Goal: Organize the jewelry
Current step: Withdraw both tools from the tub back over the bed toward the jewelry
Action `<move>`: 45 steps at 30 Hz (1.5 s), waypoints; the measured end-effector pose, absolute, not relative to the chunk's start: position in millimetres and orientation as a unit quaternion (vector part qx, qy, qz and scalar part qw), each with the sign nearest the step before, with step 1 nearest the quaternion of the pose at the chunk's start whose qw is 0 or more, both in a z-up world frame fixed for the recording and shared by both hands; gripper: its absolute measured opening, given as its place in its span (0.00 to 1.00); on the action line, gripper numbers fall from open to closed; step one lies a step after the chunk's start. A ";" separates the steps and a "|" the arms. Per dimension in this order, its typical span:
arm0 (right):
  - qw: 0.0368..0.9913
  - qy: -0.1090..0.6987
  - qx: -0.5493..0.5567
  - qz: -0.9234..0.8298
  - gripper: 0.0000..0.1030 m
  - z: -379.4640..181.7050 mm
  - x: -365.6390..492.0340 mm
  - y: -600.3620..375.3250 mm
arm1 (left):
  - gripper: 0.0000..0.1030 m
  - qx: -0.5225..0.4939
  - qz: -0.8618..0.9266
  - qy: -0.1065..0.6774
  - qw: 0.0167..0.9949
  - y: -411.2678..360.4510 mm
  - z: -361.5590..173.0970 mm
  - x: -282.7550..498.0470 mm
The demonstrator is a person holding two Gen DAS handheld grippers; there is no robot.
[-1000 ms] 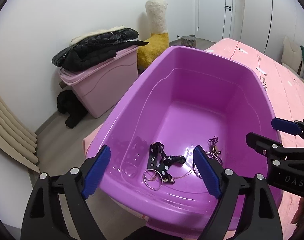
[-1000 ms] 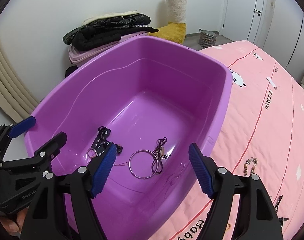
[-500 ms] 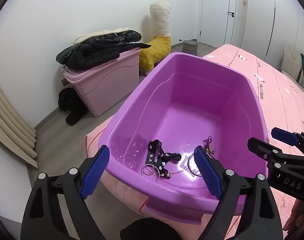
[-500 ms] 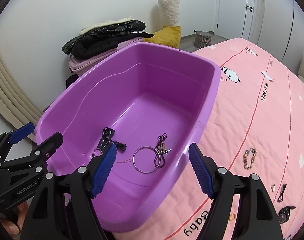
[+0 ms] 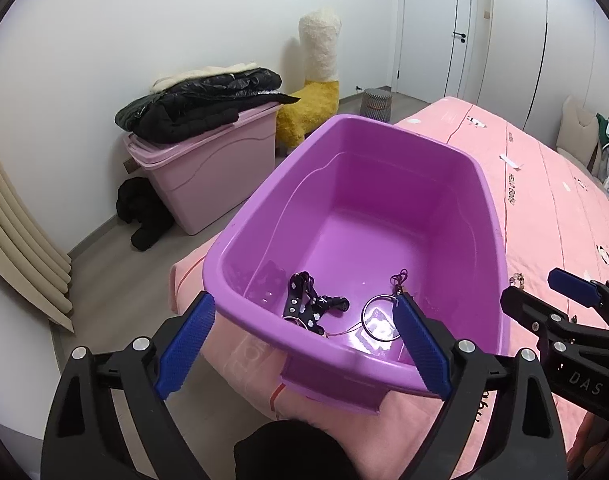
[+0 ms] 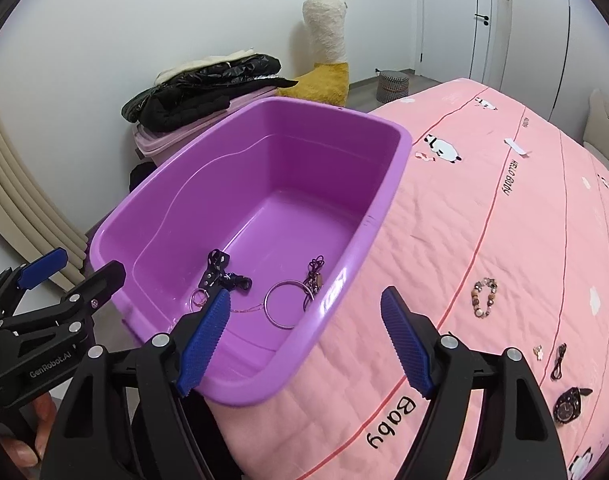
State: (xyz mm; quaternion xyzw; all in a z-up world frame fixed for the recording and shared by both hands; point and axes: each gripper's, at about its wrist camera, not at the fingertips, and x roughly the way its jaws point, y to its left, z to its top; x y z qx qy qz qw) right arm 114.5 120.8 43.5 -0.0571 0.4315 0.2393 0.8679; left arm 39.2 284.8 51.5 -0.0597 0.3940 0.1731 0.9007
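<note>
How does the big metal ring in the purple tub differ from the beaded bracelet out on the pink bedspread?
The metal ring is a plain, thin silver hoop; the beaded bracelet is a string of brown and pale beads. The ring lies in the purple tub; the bracelet lies on the pink bedspread. The ring holds a round shape; the bracelet lies folded narrow. Neither is being held.

A tub (image 6: 388,168) sits on the bed (image 6: 484,208) at its left edge, holding a ring (image 6: 285,305) and strap (image 6: 216,270), with a bracelet (image 6: 484,296) and watch (image 6: 570,404) lying to its right.

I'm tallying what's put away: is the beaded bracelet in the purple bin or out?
Out. The beaded bracelet lies on the pink bedspread, right of the purple bin.
</note>
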 end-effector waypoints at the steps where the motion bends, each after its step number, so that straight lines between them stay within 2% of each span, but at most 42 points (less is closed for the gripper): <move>1: 0.869 0.430 -0.056 0.238 0.72 44.2 111.8 117.8 | 0.86 -0.060 0.173 0.394 0.901 283.8 52.6 37.9; 18: 0.880 0.432 0.003 0.199 0.75 29.6 58.2 40.5 | 0.92 -0.034 0.124 0.394 0.910 222.2 50.5 9.0; 30: 0.879 0.460 0.075 0.103 0.75 -13.4 2.7 -90.8 | 0.94 -0.005 0.046 0.406 0.913 144.8 35.5 -0.3; 45: 0.876 0.467 0.124 -0.019 0.75 -56.6 -40.7 -220.8 | 0.94 0.038 -0.027 0.449 0.893 51.6 -13.1 1.7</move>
